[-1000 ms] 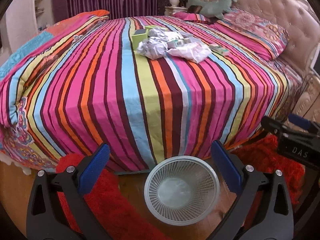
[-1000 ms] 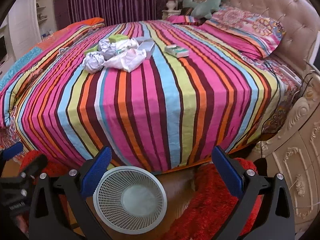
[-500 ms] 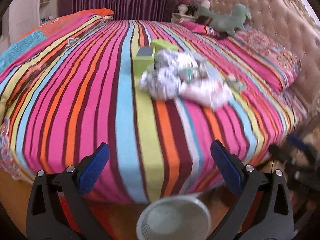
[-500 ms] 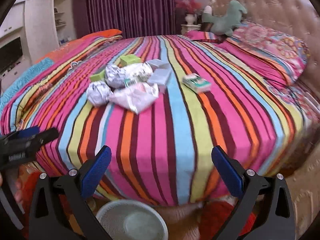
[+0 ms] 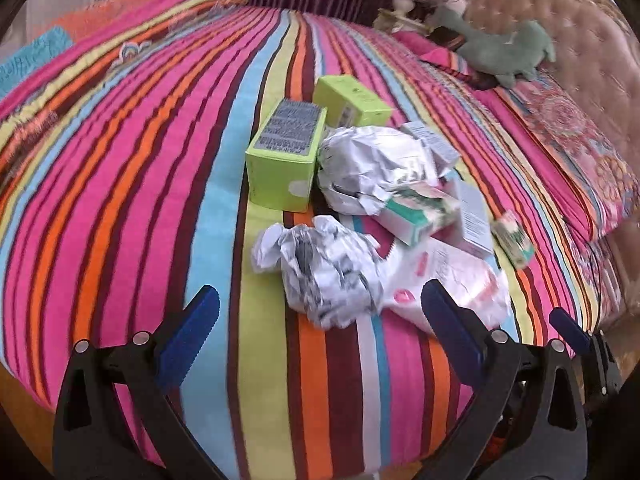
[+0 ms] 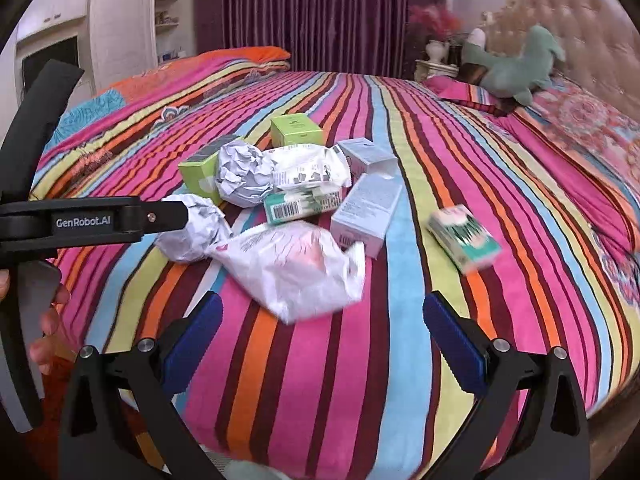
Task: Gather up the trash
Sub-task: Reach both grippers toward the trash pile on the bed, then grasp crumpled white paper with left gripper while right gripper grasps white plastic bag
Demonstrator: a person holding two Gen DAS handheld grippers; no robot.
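Both jaws are held spread wide, nothing between them, above the near edge of the striped bed (image 6: 400,360).
Left gripper (image 5: 320,312) is aimed at a crumpled paper ball (image 5: 324,272); right gripper (image 6: 320,320) at a white plastic bag (image 6: 296,268); boxes are piled mid-bed.

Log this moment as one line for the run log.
phase: approaching trash | left hand-held gripper: open, facing crumpled paper | right hand-held gripper: open, facing plastic bag | trash on striped bed, none held

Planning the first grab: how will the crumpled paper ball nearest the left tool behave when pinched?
The crumpled paper ball probably weighs little and will likely crush inward. Its creased surface should grip, though a push could roll it along the striped bedspread.
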